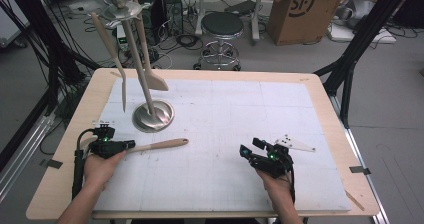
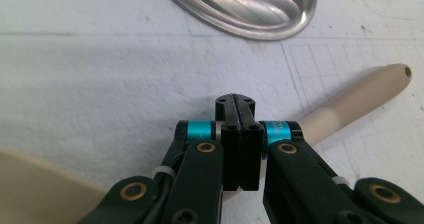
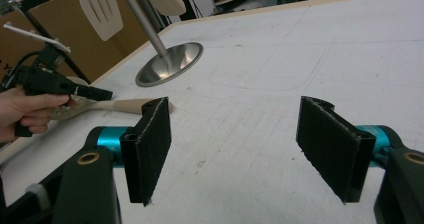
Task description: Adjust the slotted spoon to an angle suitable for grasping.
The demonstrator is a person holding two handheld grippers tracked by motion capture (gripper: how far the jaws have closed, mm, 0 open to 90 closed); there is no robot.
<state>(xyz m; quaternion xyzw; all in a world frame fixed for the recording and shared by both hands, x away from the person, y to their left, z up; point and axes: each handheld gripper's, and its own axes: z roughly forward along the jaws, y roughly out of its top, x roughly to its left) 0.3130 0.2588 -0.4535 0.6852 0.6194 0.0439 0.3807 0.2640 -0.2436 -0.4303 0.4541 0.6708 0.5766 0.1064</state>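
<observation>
A steel utensil stand (image 1: pixel 153 116) rises at the back left of the white mat, its dish-shaped base (image 2: pixel 250 4) just beyond my left gripper. A beige slotted spatula (image 1: pixel 155 79) and a thin fork-like tool (image 1: pixel 123 91) hang from its top. A beige utensil (image 1: pixel 162 144) lies on the mat with its handle (image 2: pixel 360 99) pointing right. My left gripper (image 1: pixel 131 144) hovers low over it, jaws pressed together with nothing between them (image 2: pixel 235 104). My right gripper (image 1: pixel 250 153) rests at the front right, wide open and empty (image 3: pixel 235 144).
The white mat (image 1: pixel 225 114) covers a wooden table (image 1: pixel 80 114). Beyond the far edge stand a round stool (image 1: pixel 221 26), a cardboard box (image 1: pixel 300 9) and tangled cables on the floor. Black frame posts (image 1: pixel 350 59) flank the table's right side.
</observation>
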